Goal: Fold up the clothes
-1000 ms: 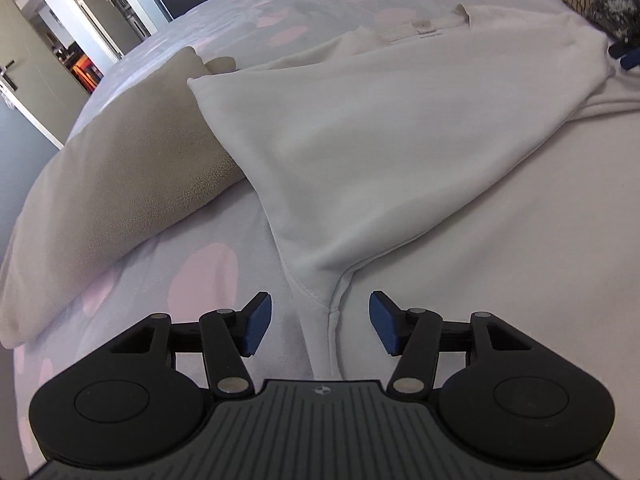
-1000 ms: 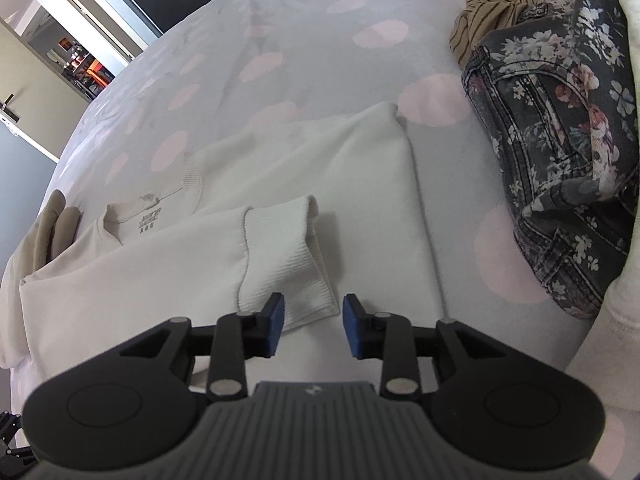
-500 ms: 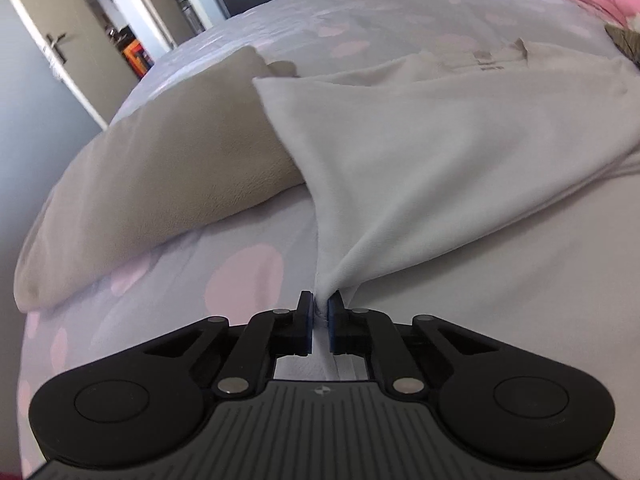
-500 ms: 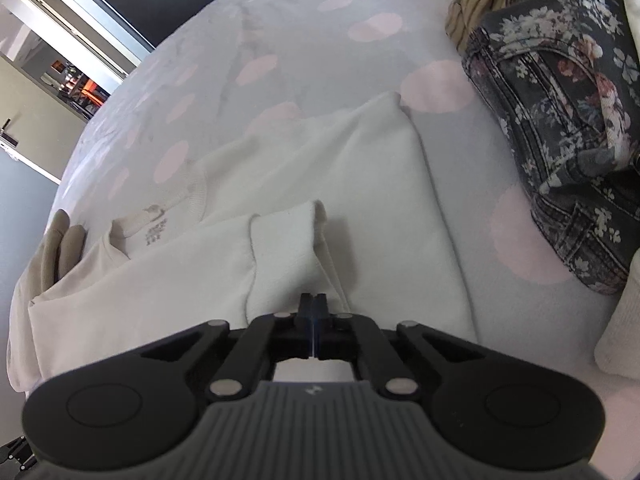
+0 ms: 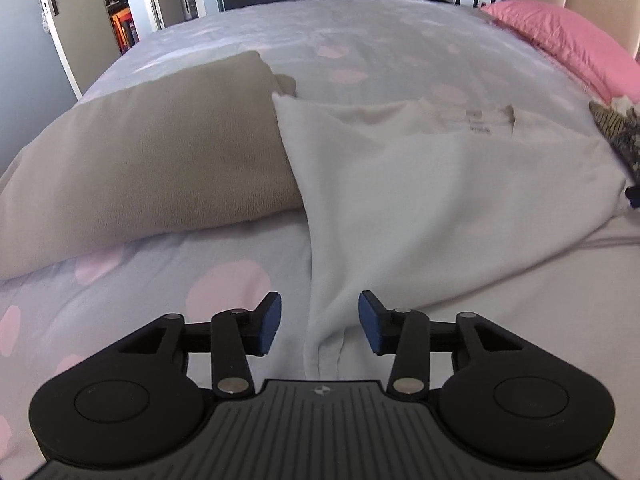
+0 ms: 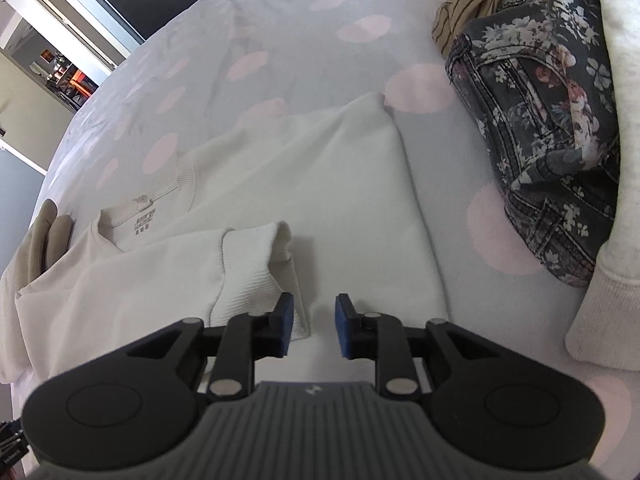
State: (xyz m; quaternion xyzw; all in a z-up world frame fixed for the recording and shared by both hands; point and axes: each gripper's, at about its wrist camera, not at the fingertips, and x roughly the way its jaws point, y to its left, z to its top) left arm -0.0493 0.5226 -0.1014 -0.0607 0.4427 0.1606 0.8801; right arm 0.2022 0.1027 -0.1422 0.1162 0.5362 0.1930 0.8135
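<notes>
The cream sweatshirt is lying on the bed. The left hand-held gripper is opening astride its hem corner; the right hand-held gripper is opening just beside the ribbed cuff.

Soft daylight, dim foreground; fisheye warp at edges; slight blur, prob motion.

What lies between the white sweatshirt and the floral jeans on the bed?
Only a bare strip of the dotted bedsheet separates the white sweatshirt from the floral jeans; the right wrist view shows it.
</notes>
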